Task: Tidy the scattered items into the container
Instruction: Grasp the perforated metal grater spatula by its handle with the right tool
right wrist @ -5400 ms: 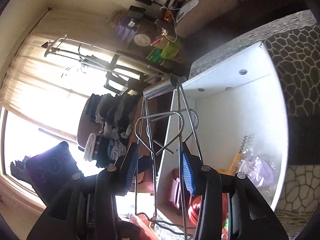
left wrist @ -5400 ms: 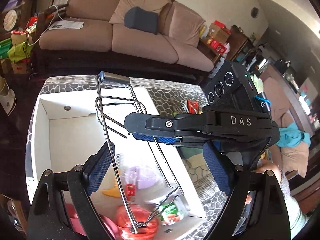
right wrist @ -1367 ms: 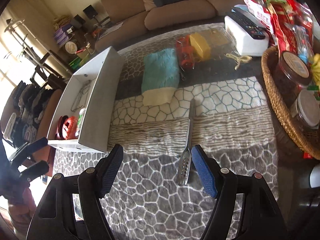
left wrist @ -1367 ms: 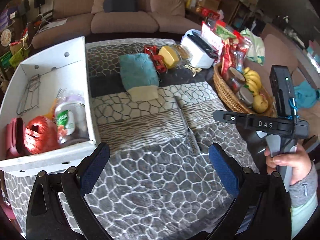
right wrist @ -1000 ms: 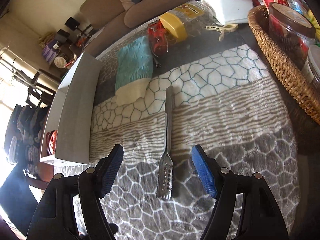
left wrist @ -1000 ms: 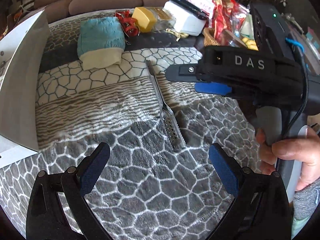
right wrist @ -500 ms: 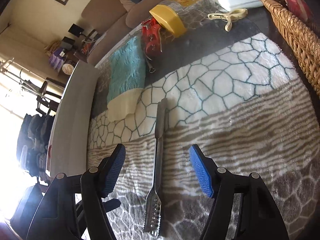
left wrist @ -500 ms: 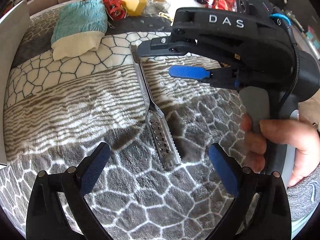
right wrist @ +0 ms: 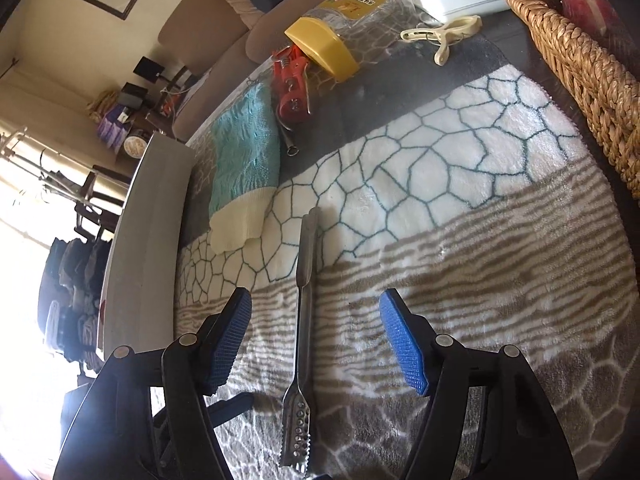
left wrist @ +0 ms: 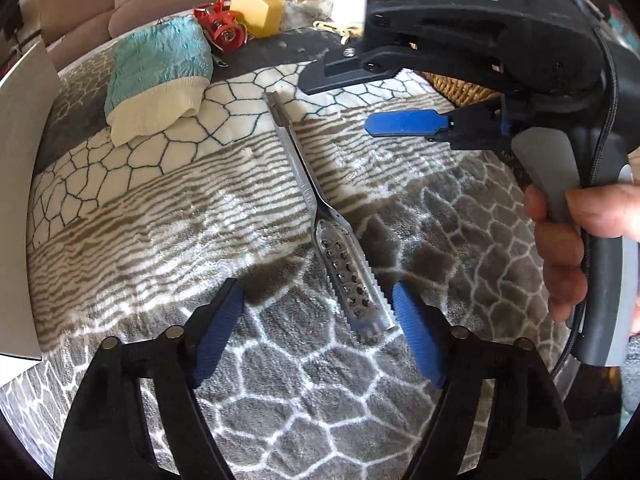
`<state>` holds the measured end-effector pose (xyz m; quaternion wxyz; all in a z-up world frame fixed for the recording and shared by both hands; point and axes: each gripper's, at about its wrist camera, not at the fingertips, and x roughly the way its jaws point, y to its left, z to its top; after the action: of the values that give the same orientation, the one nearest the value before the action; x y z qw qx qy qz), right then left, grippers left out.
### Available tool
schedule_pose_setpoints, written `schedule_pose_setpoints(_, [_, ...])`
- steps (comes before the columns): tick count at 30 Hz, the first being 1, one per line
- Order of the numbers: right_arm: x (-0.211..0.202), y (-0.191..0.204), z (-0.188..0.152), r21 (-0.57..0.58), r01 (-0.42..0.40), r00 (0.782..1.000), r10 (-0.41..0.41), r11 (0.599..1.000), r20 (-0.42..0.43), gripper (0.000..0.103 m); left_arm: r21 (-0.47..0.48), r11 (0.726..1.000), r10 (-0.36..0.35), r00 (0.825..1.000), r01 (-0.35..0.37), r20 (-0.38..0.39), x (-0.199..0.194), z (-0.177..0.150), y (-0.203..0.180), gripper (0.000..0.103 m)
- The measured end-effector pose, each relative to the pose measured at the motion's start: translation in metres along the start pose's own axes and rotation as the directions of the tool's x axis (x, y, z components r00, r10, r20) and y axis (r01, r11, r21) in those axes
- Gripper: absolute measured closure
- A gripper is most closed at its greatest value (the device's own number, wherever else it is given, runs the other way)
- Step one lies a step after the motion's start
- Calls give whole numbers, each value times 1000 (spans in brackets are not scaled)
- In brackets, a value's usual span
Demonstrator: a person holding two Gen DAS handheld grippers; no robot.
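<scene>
A long metal tool with a perforated, serrated head (left wrist: 352, 292) lies flat on the patterned blanket. My left gripper (left wrist: 316, 320) straddles that head. Its jaws are closing, and the right pad (left wrist: 412, 328) sits just beside the head's tip without pressing it. From the right, my right gripper (left wrist: 340, 108) reaches over the thin handle. In the right wrist view the handle (right wrist: 306, 300) runs between the open right gripper (right wrist: 316, 320) fingers, touching neither pad. The white container (left wrist: 20, 200) stands at the left edge, its contents hidden.
A teal and cream cloth (right wrist: 244, 168), a red clip (right wrist: 292, 84), a jar with a yellow lid (right wrist: 324, 48) and a cream clothespin (right wrist: 444, 36) lie further back. A wicker basket (right wrist: 580, 60) borders the right. A hand (left wrist: 560, 240) grips the right handle.
Both grippers have come down closer to the metal tool. The left jaws have narrowed around its head. The right gripper now straddles the handle.
</scene>
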<state>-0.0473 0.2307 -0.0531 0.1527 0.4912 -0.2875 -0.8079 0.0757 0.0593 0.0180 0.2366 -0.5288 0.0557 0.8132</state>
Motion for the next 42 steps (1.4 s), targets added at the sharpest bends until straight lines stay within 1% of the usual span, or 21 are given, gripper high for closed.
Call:
schedule_pose_setpoints(2, [-1,-1,1,3,2,1000,-2,1000,3,33,-42,999,-23,1000,23,-2,-6,0,16,51])
schedule_pose_setpoints(3, [-1,-1,1,1,5,1000,-5,1000,2,33,-65,998,-10,1000,10,-2,-9,-1,25,55])
schedule_pose_setpoints(4, [0,1,1,-3,7,1000,-7,1000,0,33,-85,996,19,1000,-19,0,-12,0,32,55])
schedule_pose_setpoints(5, [2,2,1,-7,6,1000,-6,1000,-3,33,-113,993,25,1000,-25,1,-15,-1,43,56])
schedule_pose_setpoints(7, [6,8,0,-19,2,1000,-2,1000,-12,33,-189,982,-23,1000,23,5,-18,-1,64,56])
schedule_pose_setpoints(9, [13,17,-2,-34,2,1000,-3,999,-23,33,-237,969,-62,998,63,13,-21,-1,78,57])
schedule_pose_setpoints(10, [17,21,-3,-42,10,999,-11,999,-30,33,-243,967,-77,997,78,13,-22,-1,82,57])
schedule_pose_setpoints(13, [26,30,-6,-54,40,999,-42,998,-32,34,-215,974,-76,997,76,8,-23,2,80,57])
schedule_pose_setpoints(14, [29,32,-6,-58,38,999,-40,998,-35,36,-198,978,-71,997,70,5,-21,2,76,57])
schedule_pose_setpoints(17, [39,37,-10,-83,72,996,-75,994,-39,56,-158,986,-51,999,50,0,-14,-2,62,57])
schedule_pose_setpoints(20, [43,40,-11,-112,106,994,-110,988,-22,65,-154,987,-51,999,51,2,-10,2,56,57])
schedule_pose_setpoints(22, [43,42,-11,-115,106,994,-108,988,-17,67,-165,984,-62,998,62,5,-9,4,55,56])
schedule_pose_setpoints(25, [46,42,-12,-119,92,995,-96,989,-25,87,-160,985,-68,998,67,3,-8,4,54,51])
schedule_pose_setpoints(29, [51,46,-14,-135,77,996,-84,988,-42,87,-144,988,-60,998,60,8,-8,3,51,53])
schedule_pose_setpoints(31, [53,45,-14,-112,52,997,-59,992,-59,84,-152,986,-61,998,62,13,-9,3,52,56])
schedule_pose_setpoints(34, [54,48,-13,-119,70,995,-77,990,-57,85,-150,986,-65,998,66,11,-7,4,51,57])
schedule_pose_setpoints(36, [56,52,-12,-127,87,994,-94,988,-53,85,-146,987,-60,998,60,8,-7,4,49,50])
schedule_pose_setpoints(37, [57,54,-12,-129,87,994,-95,988,-57,80,-149,986,-69,998,70,11,-7,4,47,43])
schedule_pose_setpoints(38, [58,56,-12,-137,87,994,-96,987,-61,74,-140,988,-67,998,68,13,-6,4,45,41])
schedule_pose_setpoints(40, [60,65,-14,-182,118,990,-130,976,-55,71,-96,995,-25,1000,26,14,-5,3,38,44])
schedule_pose_setpoints(42, [63,75,-18,-253,170,982,-186,952,-42,78,-68,997,22,1000,-21,15,-5,2,33,51])
